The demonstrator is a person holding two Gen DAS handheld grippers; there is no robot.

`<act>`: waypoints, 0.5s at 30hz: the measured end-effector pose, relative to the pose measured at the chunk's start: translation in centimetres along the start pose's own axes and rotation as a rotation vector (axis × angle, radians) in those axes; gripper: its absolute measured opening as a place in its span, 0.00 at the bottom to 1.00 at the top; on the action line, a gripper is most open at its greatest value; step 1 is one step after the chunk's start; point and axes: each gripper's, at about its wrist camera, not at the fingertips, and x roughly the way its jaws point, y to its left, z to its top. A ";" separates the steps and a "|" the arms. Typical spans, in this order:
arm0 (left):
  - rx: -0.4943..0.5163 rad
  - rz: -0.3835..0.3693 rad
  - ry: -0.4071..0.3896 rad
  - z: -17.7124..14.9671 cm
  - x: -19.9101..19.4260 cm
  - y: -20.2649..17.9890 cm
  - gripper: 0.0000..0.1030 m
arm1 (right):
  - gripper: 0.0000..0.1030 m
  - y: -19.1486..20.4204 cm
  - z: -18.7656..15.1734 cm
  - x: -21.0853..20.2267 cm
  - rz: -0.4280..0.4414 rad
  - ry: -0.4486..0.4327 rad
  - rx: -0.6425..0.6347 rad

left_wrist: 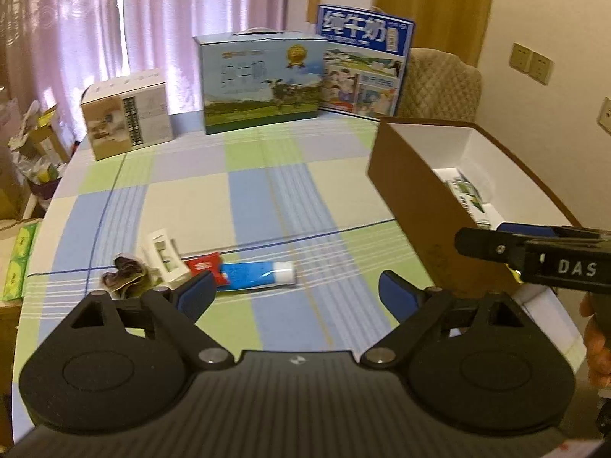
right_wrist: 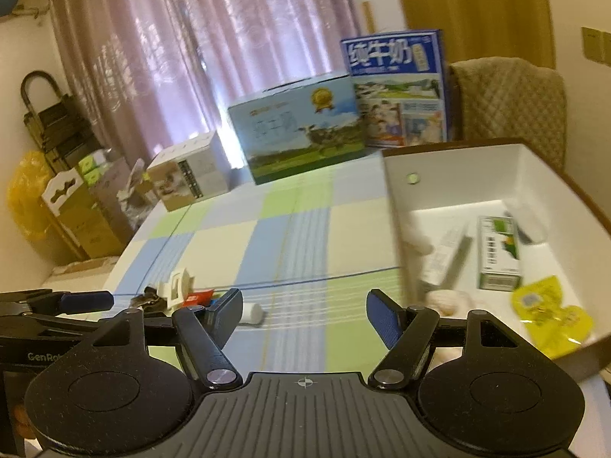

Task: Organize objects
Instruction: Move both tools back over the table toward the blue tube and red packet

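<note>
A blue toothpaste tube (left_wrist: pixel 256 273) with a white cap lies on the checked tablecloth, just beyond my open left gripper (left_wrist: pixel 296 293). Left of it sit a red packet (left_wrist: pixel 206 265), a white plastic piece (left_wrist: pixel 164 253) and a crumpled dark wrapper (left_wrist: pixel 124 276). The brown box (left_wrist: pixel 416 206) with a white inside stands at right. In the right wrist view the box (right_wrist: pixel 397 183) holds a green-and-white carton (right_wrist: pixel 498 252), a yellow packet (right_wrist: pixel 550 315) and other blurred items. My right gripper (right_wrist: pixel 303 315) is open and empty, at the box's near left corner. The tube's cap (right_wrist: pixel 252 313) shows past its left finger.
Two milk cartons (left_wrist: pixel 263 82) (left_wrist: pixel 362 65) and a small beige box (left_wrist: pixel 128 118) stand along the table's far edge. A padded chair (left_wrist: pixel 439 84) is behind the brown box. Cardboard boxes and bags (right_wrist: pixel 76 206) crowd the floor to the left. A hand (left_wrist: pixel 597 343) shows at far right.
</note>
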 end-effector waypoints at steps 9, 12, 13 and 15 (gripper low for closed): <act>-0.050 0.042 0.008 -0.3 1.1 2.8 0.88 | 0.67 1.1 0.0 4.0 0.012 0.029 -0.012; -0.095 0.066 0.008 -0.5 1.5 4.2 0.88 | 0.67 1.2 -0.3 4.7 0.013 0.043 -0.022; -0.107 0.073 0.010 -0.5 1.5 4.5 0.88 | 0.67 1.3 -0.4 5.0 0.016 0.050 -0.028; -0.124 0.092 0.016 -0.7 1.7 5.2 0.88 | 0.67 1.6 -0.7 5.5 0.017 0.063 -0.041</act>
